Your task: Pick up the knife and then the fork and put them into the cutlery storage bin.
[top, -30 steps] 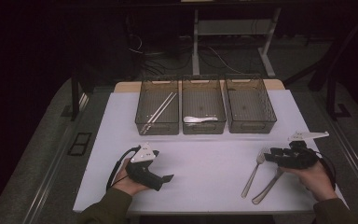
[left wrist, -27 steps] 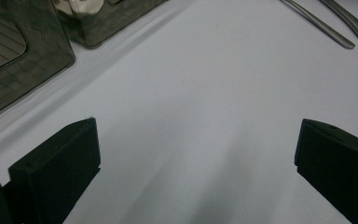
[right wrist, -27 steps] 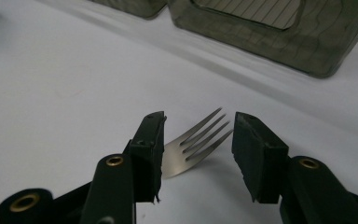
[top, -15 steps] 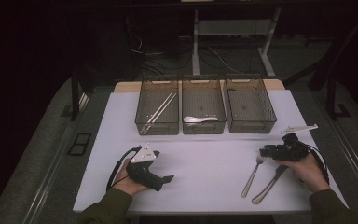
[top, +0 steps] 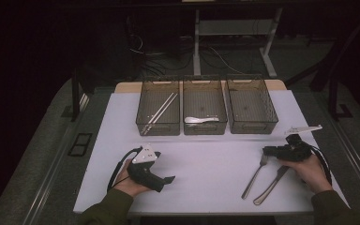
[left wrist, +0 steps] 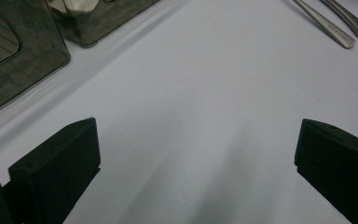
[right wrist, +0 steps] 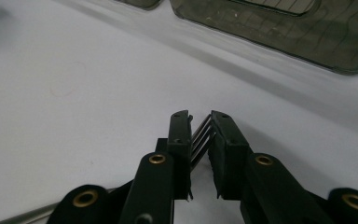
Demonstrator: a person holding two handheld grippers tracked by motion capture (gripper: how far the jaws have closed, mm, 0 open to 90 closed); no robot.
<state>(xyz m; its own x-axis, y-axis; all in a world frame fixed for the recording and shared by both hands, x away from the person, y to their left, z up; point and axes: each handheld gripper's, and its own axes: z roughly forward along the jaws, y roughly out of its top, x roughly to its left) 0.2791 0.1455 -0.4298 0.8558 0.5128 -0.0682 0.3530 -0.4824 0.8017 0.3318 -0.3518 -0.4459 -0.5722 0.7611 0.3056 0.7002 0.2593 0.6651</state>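
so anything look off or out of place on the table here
Nothing stands out. The fork and knife lie flat on the mat; the right gripper has been closing around the fork's tines. The three bins sit in a neat row.

The white table (top: pixel 206 159) lies bare between the left gripper (top: pixel 166 180) and the fork (top: pixel 255 174). Three bins (top: pixel 205 112) stand in a row across the far side, blocking passage. A knife (top: pixel 272 185) lies just beside the fork, near the right edge.
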